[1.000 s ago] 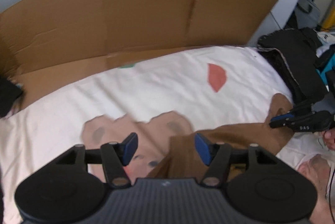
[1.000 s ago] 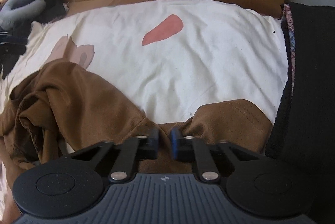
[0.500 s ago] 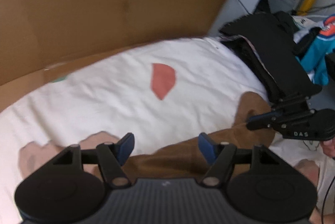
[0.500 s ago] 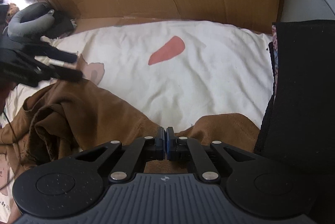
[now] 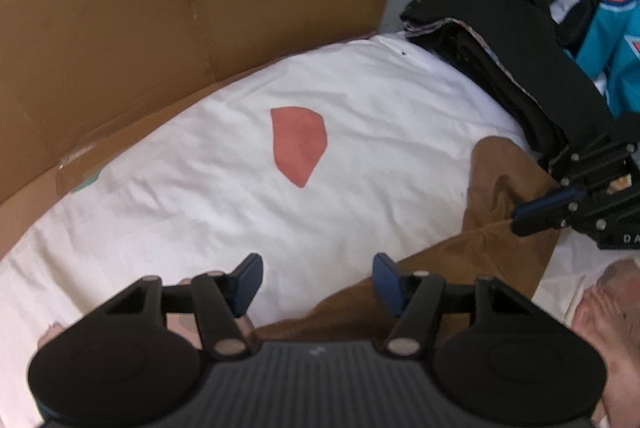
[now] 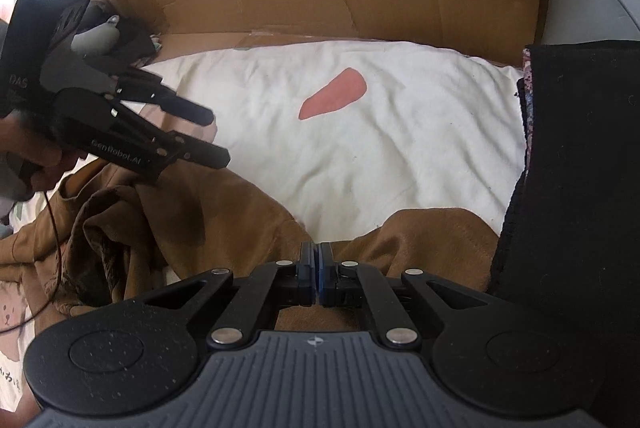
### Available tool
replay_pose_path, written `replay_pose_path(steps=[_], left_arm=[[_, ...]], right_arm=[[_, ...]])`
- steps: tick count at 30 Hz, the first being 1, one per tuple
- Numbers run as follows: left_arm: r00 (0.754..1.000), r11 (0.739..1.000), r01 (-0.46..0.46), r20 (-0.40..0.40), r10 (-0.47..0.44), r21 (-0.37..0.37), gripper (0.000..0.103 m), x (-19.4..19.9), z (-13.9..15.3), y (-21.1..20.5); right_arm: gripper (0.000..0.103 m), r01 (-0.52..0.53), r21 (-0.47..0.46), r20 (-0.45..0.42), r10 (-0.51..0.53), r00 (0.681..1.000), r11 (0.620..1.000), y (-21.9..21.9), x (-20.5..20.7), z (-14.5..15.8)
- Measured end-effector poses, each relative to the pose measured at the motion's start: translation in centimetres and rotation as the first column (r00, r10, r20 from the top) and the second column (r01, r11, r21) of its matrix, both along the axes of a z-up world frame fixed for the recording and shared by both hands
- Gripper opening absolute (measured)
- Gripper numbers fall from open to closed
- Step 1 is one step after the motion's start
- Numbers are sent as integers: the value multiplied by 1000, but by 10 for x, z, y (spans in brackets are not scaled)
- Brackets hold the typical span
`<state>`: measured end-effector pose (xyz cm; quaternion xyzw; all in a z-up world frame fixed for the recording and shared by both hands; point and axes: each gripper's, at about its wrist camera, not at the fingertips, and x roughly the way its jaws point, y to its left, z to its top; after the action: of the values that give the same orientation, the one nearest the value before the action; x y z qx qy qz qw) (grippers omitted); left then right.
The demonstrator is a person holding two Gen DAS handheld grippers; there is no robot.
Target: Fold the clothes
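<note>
Cloth (image 6: pixel 208 228), brown, lies on the white sheet (image 6: pixel 400 156). Right gripper (image 6: pixel 318 268) is clamped on its edge. Left gripper (image 5: pixel 318 278) is closing, nothing between its jaws

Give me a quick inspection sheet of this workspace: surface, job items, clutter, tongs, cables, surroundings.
Surface: white sheet with a red patch, wrinkled.
Job's things: brown garment, crumpled at the left of the right wrist view, one edge pulled out rightward.
Clutter: folded black stack at the sheet's right edge; teal garment beyond it.
Tongs: right tongs shut on the brown garment's edge; left tongs closing, nothing between them, over the sheet and the garment's edge.
Cables: thin dark cord hanging below the hand on the left tongs.
Surroundings: cardboard standing behind the sheet.
</note>
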<state>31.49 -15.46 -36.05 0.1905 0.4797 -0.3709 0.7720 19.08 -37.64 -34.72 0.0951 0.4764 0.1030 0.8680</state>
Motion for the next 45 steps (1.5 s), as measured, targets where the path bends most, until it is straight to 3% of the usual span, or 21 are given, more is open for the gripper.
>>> replay_pose_path(steps=[7,12,18,24,30,31,33,35,40,45], left_arm=[[989,991,133,-58,-135,-35,57,-1,0,-17],[975,982,189,-113,-190,-24,33,-6,-11,-27],[965,976,217,-146,-216,-7,30,-17,-16,-22],[974,985,173,-145,-174,-23,16,-29,-15,-11],[984,992,124,-128,-128,-35,14,-46,-17,2],[985,992,117,-123,-121,-37,14,-48,-17,3],[989,994,99,-108,-104,-45,13,-53,-15,6],[992,995,87,-90,-92,-55,13,-57,-13,8],[996,995,79,-45,-82,-67,13,-68,-11,11],[997,995,52,-54,-56,-85,13,-72,-14,18]], right_arm=[[0,-2,25,28,2,1000,1000,1,-12,3],[0,-30,12,0,30,1000,999,6,-21,-1],[0,-41,12,-31,42,999,999,8,-27,-9],[0,-49,28,-52,50,997,998,8,-26,-11],[7,-46,85,-42,50,998,995,2,-18,0],[11,-48,96,-37,52,998,994,1,-15,3],[31,-52,121,-29,56,998,991,-1,-6,7],[37,-78,130,-27,82,996,988,3,3,9],[38,-203,108,-36,208,978,973,24,25,11],[38,-266,71,-96,272,958,961,37,46,2]])
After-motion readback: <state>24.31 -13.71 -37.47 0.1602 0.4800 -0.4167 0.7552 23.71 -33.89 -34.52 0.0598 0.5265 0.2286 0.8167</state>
